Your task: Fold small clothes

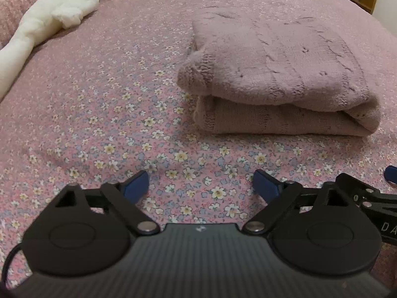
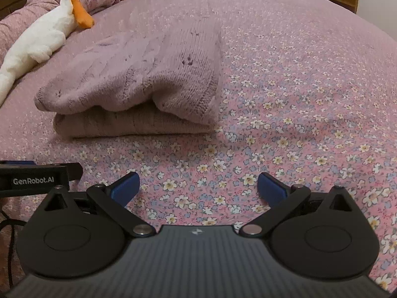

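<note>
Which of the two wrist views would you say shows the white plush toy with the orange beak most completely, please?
The right wrist view: the plush toy lies along the far left of the bed, with its orange beak and much of its white body inside the picture. The left wrist view shows the same toy at its upper left corner, but the top edge crops its head.

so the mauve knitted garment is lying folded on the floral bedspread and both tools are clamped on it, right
Not quite. The mauve knitted garment does lie folded on the floral bedspread, but neither tool grips it: the left tool and right tool are open over bare bedspread, as each wrist view shows.
</note>
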Demonstrator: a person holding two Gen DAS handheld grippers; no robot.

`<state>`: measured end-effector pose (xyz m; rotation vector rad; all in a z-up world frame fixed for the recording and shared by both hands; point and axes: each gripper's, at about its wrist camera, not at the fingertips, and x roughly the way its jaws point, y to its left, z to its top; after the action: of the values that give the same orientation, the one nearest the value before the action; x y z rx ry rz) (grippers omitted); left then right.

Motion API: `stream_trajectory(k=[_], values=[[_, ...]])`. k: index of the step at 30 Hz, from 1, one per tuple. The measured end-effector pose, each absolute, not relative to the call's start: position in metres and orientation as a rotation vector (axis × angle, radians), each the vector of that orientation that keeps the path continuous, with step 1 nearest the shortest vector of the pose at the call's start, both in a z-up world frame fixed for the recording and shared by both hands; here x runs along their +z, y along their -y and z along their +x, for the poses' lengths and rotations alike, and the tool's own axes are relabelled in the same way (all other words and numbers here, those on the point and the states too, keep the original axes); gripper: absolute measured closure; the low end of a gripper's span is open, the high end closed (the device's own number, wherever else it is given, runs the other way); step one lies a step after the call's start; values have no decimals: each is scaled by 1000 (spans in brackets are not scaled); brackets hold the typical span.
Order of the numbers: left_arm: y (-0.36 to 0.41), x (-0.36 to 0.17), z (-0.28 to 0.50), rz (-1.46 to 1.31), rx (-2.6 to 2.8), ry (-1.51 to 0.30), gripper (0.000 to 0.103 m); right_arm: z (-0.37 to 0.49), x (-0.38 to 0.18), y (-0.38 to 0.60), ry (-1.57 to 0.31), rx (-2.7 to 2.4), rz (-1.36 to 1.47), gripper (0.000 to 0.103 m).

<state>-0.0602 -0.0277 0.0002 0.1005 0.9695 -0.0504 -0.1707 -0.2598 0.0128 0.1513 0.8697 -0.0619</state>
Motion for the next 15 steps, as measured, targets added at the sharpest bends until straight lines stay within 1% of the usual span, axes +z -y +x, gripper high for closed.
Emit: stream_trajectory(k=[9, 15], values=[[26, -3, -60, 94, -42, -955, 1, -168, 9, 256, -863, -72, 127, 0], [28, -4, -59, 94, -41, -955, 1, -168, 8, 257, -856, -73, 130, 0]])
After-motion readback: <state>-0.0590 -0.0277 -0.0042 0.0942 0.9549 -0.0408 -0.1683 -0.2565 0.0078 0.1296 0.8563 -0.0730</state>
